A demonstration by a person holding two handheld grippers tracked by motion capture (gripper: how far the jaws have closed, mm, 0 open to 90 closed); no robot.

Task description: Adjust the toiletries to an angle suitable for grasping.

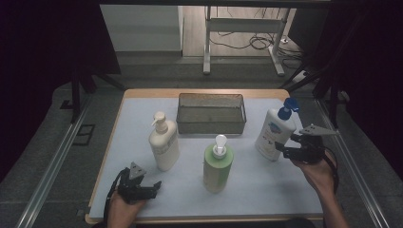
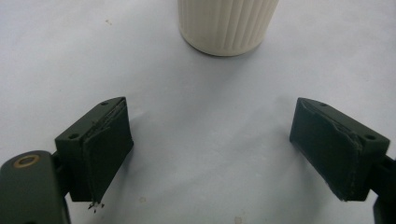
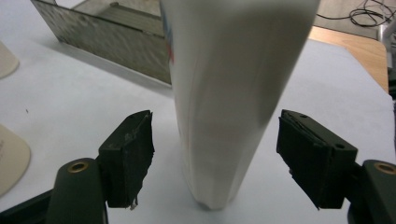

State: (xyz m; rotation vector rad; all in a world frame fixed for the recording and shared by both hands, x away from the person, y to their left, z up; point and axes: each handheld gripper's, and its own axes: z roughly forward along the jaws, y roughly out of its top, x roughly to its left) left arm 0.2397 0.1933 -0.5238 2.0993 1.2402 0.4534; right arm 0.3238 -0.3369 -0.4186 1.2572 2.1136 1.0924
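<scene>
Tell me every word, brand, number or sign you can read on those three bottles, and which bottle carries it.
None can be quoted.
White bottle with the blue pump: a blue and red label mark, too small to read in the high view, blurred in the right gripper view.
Cream pump bottle: faint grey print on the front, too small to read.
Green pump bottle: no print visible.
Metal basket: no lettering.

A smooth, glossy white plastic bottle [image 3: 224, 93] stands on the matt white surface [image 1: 266, 185] near a dull, brushed metal tray [image 1: 211, 124].
</scene>
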